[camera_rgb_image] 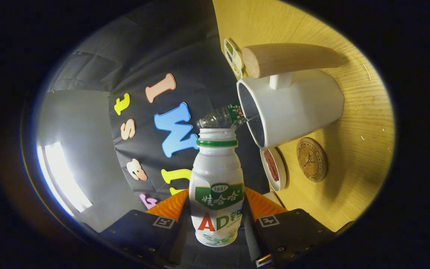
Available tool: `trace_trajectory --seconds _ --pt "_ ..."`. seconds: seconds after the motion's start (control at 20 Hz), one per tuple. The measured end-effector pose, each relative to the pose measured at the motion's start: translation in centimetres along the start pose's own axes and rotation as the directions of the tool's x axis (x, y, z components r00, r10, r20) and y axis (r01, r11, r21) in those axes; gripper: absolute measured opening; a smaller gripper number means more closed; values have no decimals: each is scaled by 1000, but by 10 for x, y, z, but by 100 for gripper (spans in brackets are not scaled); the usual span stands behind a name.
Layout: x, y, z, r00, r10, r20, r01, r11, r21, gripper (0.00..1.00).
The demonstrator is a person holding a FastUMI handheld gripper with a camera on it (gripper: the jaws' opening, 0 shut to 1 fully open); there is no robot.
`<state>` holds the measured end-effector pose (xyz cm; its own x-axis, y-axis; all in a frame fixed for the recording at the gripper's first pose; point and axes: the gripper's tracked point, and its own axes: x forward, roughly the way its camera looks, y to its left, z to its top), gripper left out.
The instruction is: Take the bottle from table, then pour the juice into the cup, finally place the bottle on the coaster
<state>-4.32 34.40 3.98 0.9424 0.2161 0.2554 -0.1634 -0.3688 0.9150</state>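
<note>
My gripper (217, 209) is shut on a small white juice bottle (217, 186) with a green neck ring and no cap; both fingers press on its sides. The whole view is rolled sideways, so the wooden table (353, 157) stands like a wall beyond the bottle. The bottle's open mouth sits right next to the rim of the white cup (293, 108), which has a thick wooden handle (289, 59). No juice stream is visible. The round cork coaster (312, 159) lies on the table just past the cup.
A clear plastic bottle (220, 116) with a green label lies beyond the cup's rim. A small white dish (274, 168) with something red in it sits between the cup and my fingers. A small packet (233, 56) lies near the handle.
</note>
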Motion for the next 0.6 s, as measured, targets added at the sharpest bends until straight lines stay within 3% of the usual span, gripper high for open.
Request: trace_trajectory --seconds 0.6 --pt "0 1 7 1000 12 19 -13 999 52 66"
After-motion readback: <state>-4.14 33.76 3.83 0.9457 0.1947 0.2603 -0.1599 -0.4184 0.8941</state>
